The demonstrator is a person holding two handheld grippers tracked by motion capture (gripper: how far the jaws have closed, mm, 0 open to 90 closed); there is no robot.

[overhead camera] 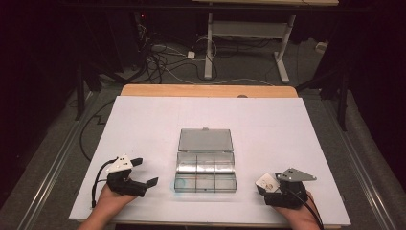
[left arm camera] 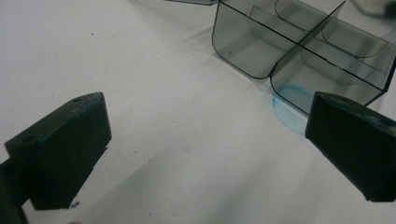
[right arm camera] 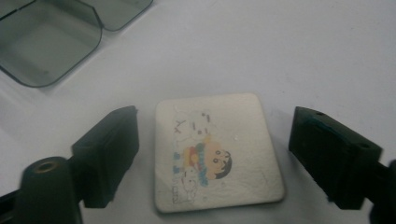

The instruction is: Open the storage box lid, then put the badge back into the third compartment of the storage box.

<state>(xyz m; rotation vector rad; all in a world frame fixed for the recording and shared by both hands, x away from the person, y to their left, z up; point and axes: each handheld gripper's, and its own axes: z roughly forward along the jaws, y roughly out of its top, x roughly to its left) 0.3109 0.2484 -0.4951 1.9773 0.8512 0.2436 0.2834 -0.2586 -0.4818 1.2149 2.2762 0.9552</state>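
Between my right tongs [right arm camera: 212, 154], which are standing released, the cartoon card [right arm camera: 217, 151] is lying flat on the white sheet [overhead camera: 143, 124] covering the desk [overhead camera: 206, 90], touching neither jaw. Being so thin and flush, it is likely to slide or tip if I close without getting an edge under it. My left tongs [left arm camera: 201, 144] are hanging open and empty beside the clear box [overhead camera: 206, 170], whose lid [overhead camera: 206, 140] is lying open; a careless sweep could knock that light box away.

Lab-like recording room: white-covered table [overhead camera: 143, 110], tangled floor cables [overhead camera: 163, 60], bare desk frame [overhead camera: 249, 28], dark surroundings.
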